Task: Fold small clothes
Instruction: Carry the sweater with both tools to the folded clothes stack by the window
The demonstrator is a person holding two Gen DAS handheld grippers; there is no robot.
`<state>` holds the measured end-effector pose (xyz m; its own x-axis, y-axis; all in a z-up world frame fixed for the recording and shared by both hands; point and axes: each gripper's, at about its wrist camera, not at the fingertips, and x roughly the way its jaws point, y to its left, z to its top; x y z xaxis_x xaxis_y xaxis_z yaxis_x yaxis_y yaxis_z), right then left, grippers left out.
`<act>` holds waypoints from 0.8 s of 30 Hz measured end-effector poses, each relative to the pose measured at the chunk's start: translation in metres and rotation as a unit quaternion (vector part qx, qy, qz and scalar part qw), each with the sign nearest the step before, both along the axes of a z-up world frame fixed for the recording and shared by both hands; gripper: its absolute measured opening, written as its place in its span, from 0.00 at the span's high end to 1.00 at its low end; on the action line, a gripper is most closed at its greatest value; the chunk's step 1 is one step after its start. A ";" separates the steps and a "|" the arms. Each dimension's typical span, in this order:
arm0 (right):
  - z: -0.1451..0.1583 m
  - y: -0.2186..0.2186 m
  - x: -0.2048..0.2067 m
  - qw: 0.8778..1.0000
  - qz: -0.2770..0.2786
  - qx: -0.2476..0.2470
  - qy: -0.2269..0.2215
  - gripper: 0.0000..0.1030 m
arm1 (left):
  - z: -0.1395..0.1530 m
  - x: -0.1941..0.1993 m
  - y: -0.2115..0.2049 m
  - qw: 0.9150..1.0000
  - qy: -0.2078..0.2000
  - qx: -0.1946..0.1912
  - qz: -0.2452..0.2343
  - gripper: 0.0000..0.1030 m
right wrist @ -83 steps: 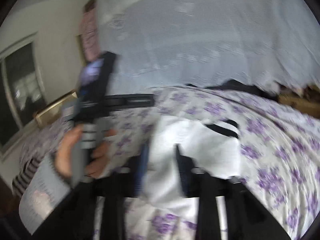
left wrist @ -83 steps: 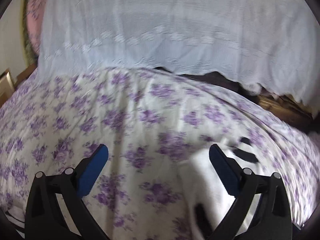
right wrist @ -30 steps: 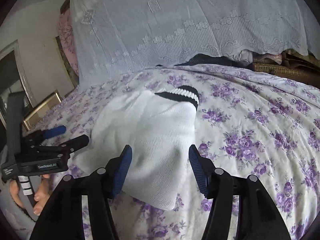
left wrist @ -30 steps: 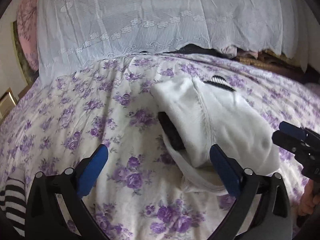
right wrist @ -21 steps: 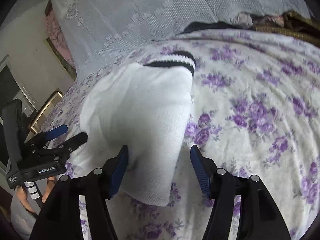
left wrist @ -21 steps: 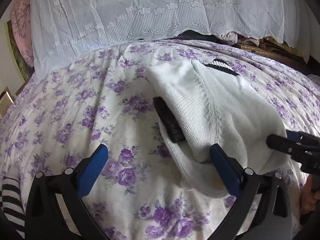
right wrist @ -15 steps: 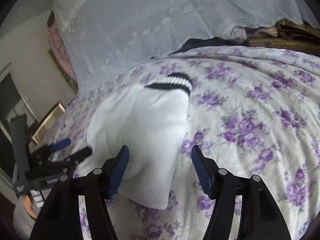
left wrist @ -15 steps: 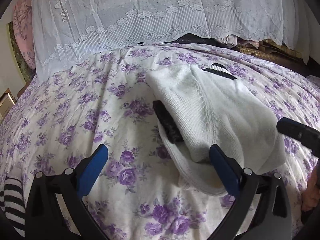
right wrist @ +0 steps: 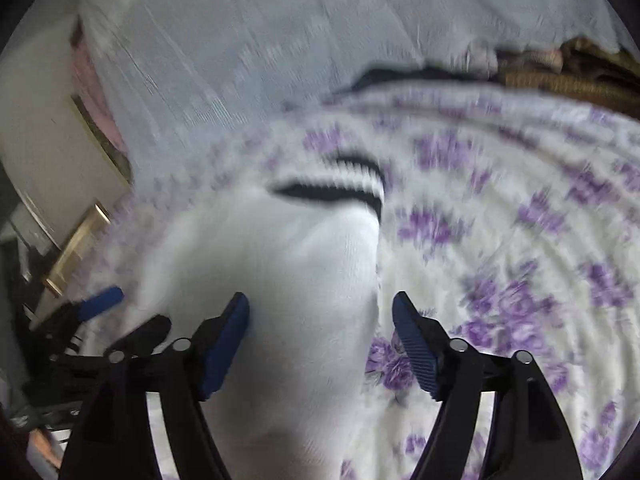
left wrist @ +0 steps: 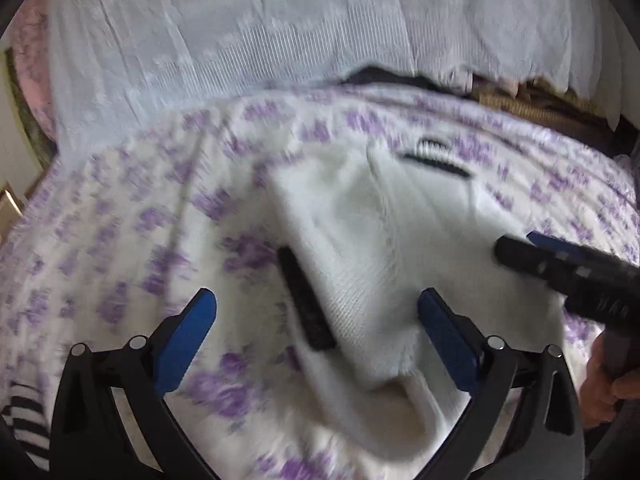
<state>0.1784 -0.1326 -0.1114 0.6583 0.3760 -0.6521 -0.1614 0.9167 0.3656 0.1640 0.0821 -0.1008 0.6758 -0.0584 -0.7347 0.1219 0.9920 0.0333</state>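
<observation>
Left gripper (left wrist: 316, 320) w/ jaws wide, over white sock (left wrist: 380, 248) lying on floral bedsheet (left wrist: 120, 220). Right gripper (right wrist: 320, 320) also spread wide, sock's end between its fingers; black-striped cuff (right wrist: 332, 184) at 12 o'clock. Both views motion-blurred.

White sock (left wrist: 384, 248) ribbed matt knit; bedsheet (left wrist: 120, 232) soft printed cotton; curtain (left wrist: 280, 20) sheer lace

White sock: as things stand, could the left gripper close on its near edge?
Probably yes. The left gripper is open with the white sock lying between its fingers on the floral bedsheet; nothing covers that edge, and the right gripper sits off to the side.
</observation>
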 end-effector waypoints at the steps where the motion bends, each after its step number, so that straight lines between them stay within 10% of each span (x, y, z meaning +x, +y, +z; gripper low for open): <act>1: -0.010 -0.004 0.003 1.000 -0.001 0.020 0.009 0.16 | -0.006 0.004 0.003 1.000 0.010 -0.025 -0.005 0.04; 6: -0.010 -0.034 -0.003 0.994 0.003 0.112 0.009 0.15 | -0.006 0.011 0.043 0.984 0.043 -0.170 -0.025 0.04; 10: -0.017 -0.049 0.006 0.982 0.016 0.182 0.038 0.15 | -0.019 0.032 0.052 0.955 0.101 -0.269 -0.067 0.04; 14: -0.029 -0.035 0.027 0.977 0.045 0.195 0.069 0.13 | -0.025 0.049 0.027 0.956 0.117 -0.251 -0.103 0.05; 16: -0.027 -0.017 0.031 0.985 0.057 0.153 0.059 0.35 | -0.028 0.053 0.010 0.956 0.124 -0.242 -0.114 0.07; 19: -0.021 -0.010 0.024 0.987 0.063 0.143 0.032 0.53 | -0.024 0.047 -0.004 0.971 0.104 -0.191 -0.096 0.22; 24: 0.003 -0.017 -0.002 0.991 0.062 0.122 -0.009 0.55 | 0.001 0.027 -0.016 0.974 0.079 -0.179 -0.112 0.49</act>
